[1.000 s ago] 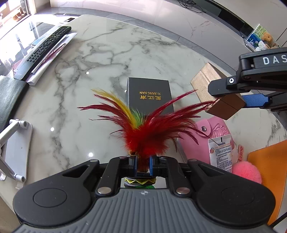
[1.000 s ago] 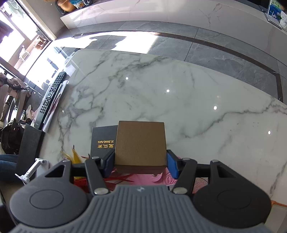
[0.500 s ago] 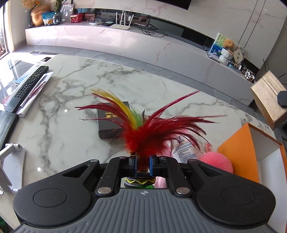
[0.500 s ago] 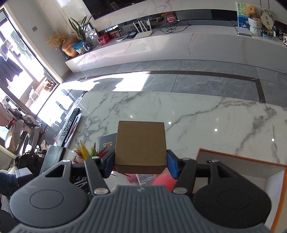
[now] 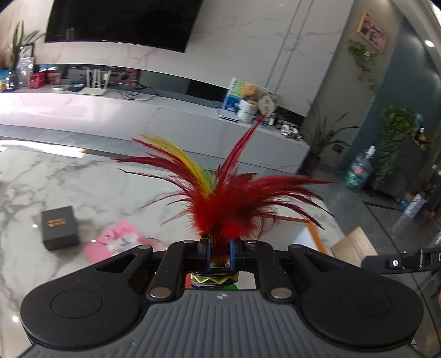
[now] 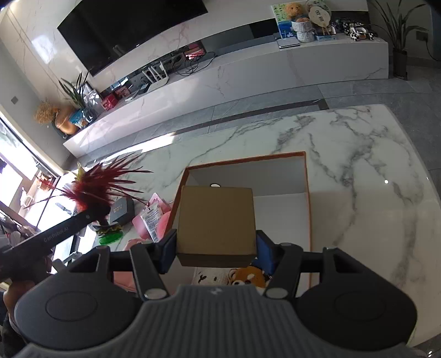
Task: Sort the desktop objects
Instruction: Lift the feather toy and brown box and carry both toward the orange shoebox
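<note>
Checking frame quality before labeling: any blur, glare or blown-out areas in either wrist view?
Left wrist: feathers sharp, pink pouch smeared with motion blur, heavy fisheye bending of the TV. Right wrist: window at left blown out, hard sun patch on the table, brown box sharp.

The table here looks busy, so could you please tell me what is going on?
A person is sorting the table's things with two handheld grippers. The left gripper is shut on a feather shuttlecock, held up in the air. The right gripper clamps a brown box above the open orange bin, which already holds a plush toy. A black box and pink items lie on the table.
</note>
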Demonstrator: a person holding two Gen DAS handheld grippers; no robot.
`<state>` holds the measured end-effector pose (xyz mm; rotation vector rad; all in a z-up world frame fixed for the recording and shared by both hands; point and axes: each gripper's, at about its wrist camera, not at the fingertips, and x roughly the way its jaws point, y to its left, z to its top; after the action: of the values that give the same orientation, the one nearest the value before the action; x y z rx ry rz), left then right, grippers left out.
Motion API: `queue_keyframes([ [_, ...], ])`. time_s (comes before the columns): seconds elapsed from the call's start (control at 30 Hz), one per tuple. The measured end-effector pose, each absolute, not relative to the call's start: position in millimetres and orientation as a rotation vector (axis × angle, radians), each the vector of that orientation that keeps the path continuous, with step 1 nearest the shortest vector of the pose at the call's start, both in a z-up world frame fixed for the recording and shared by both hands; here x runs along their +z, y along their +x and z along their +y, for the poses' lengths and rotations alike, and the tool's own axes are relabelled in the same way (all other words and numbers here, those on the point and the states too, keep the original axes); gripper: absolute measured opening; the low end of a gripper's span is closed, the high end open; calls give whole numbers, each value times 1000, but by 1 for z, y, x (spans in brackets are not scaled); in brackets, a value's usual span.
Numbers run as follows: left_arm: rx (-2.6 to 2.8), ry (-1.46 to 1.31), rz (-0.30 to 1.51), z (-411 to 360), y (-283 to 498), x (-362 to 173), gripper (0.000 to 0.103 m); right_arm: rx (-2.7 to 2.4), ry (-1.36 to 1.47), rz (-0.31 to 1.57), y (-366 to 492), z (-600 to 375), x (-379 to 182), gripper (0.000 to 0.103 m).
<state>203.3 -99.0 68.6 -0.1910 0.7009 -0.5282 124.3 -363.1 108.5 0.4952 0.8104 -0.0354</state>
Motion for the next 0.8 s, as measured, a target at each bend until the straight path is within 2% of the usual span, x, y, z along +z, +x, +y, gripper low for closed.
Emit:
queue_keyframes([
  [0.23,-760,-159,774,-169,166,25,13,-95,514,733,56,-397,119,61],
  [0.43,-873,-142,884,-193,171,-10,13,-145,518,682,18,-419,120,61],
  [0.8,-788,33,966,-245,168,-28,14,-163,572,673,2,-440,93,61],
])
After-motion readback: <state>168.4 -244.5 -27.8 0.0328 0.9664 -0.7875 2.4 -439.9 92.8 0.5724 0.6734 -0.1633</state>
